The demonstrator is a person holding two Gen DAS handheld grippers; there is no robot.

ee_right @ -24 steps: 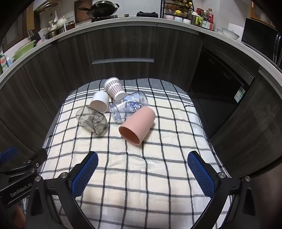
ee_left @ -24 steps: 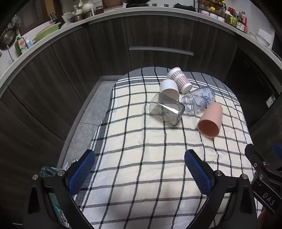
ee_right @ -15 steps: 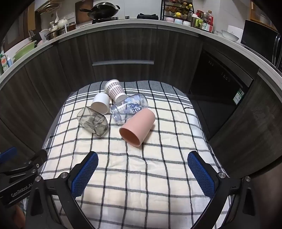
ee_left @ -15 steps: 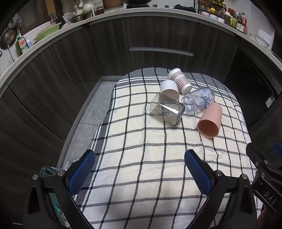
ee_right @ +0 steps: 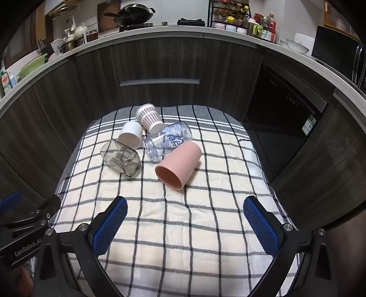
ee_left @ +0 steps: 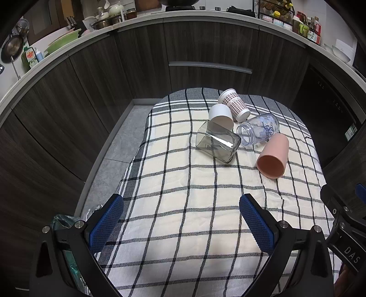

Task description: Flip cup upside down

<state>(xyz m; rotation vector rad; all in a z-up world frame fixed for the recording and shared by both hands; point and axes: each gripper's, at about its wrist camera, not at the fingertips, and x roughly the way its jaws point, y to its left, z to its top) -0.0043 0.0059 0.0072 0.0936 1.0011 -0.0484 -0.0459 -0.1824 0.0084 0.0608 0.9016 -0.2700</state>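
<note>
A checked cloth covers the surface; five vessels lie tipped, the pink cup apparently touching the clear bottle; left gripper and right gripper jaws spread, empty

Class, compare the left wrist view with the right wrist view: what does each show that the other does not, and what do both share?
Only the left wrist view shows the grey floor beside the cloth and the right tool's body at its right edge, marked DAS.

Only the right wrist view shows the wok on the stove, the dark appliance on the counter, and the left tool's body at its left edge.

Both show the checked cloth with five vessels on their sides: pink cup, clear bottle, square glass, white cup, patterned cup. Each view's own tool is open.
</note>
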